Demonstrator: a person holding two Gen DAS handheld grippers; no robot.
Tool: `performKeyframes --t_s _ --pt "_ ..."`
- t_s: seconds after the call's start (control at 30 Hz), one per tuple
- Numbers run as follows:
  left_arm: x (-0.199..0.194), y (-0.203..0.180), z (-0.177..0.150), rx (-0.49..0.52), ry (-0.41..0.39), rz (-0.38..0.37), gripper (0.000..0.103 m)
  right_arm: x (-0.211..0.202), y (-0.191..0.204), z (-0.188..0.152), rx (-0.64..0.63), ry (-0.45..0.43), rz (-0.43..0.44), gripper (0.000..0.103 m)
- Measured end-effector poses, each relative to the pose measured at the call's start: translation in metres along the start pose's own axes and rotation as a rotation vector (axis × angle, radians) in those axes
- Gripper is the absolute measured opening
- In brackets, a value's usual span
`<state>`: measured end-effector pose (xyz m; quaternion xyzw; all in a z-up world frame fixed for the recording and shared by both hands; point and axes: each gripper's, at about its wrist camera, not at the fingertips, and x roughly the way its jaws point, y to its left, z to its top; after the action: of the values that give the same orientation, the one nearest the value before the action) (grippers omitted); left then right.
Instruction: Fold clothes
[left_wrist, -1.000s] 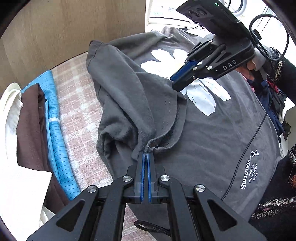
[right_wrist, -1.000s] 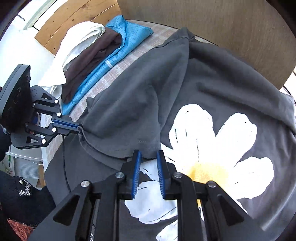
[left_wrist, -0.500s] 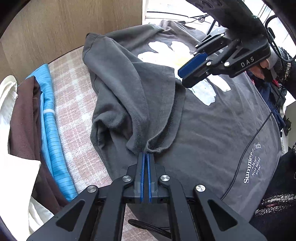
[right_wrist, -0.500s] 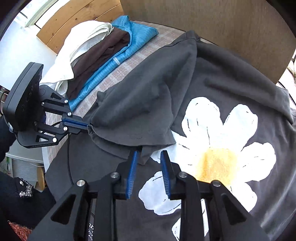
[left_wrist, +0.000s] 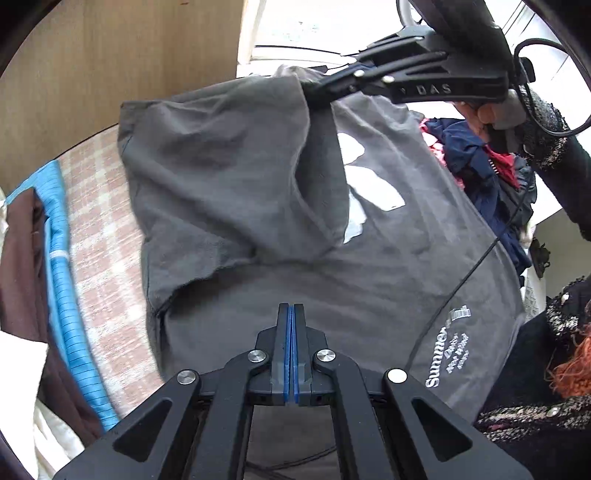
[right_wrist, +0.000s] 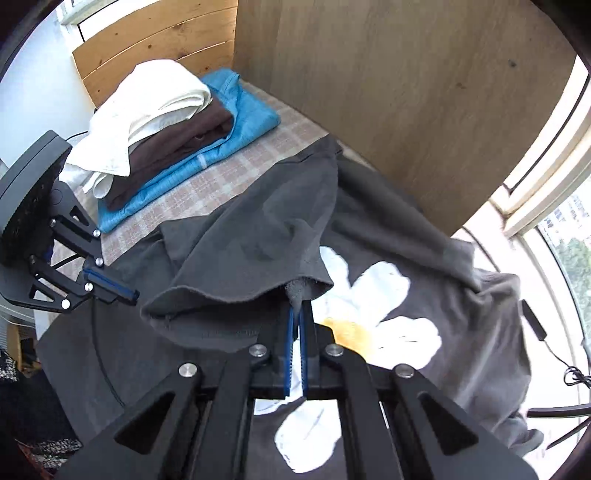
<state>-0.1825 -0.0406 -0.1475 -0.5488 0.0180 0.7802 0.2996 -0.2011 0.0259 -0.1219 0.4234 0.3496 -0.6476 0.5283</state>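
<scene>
A dark grey T-shirt (left_wrist: 332, 288) with a white daisy print (right_wrist: 388, 288) lies spread on a plaid cover. Its sleeve (right_wrist: 266, 251) is folded over the body. My right gripper (right_wrist: 297, 314) is shut on the sleeve's edge and holds it raised above the print; in the left wrist view it (left_wrist: 310, 86) pinches the cloth at the top. My left gripper (left_wrist: 291, 308) is shut, pads together, with no cloth showing between them. It hovers over the shirt's body, and in the right wrist view it (right_wrist: 131, 294) sits just beside the sleeve hem.
Folded white, brown and blue clothes (right_wrist: 177, 122) are stacked on the plaid cover (left_wrist: 99, 221) to the left. A wooden panel (right_wrist: 406, 92) stands behind. Dark blue and red garments (left_wrist: 480, 166) are piled at the right. A black cable (left_wrist: 461, 280) crosses the shirt.
My right gripper went from open to shut on the sleeve edge and lifted it. The sleeve hem is out of my left gripper, which has drawn back over the shirt's body.
</scene>
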Motion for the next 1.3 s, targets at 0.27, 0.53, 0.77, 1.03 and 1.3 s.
performKeyframes --t_s 0.27,0.53,0.77,1.03,1.3 --pt "-0.007 0.001 0.015 0.056 0.019 0.123 0.004 0.043 -0.065 -0.024 0.076 0.156 -0.099 0.023" --pt "0.0 0.019 0.029 0.125 0.066 0.224 0.018 0.067 -0.077 -0.024 0.129 0.141 0.089 0.024" --pt "0.036 0.011 0.043 0.226 0.127 0.245 0.012 0.073 -0.084 -0.031 0.157 0.134 0.127 0.024" --pt "0.012 -0.02 0.068 0.198 0.022 0.164 0.031 0.067 -0.094 -0.04 0.195 0.118 0.15 0.024" --pt "0.075 -0.052 0.078 0.336 0.106 0.249 0.033 0.068 -0.099 -0.043 0.188 0.116 0.162 0.024"
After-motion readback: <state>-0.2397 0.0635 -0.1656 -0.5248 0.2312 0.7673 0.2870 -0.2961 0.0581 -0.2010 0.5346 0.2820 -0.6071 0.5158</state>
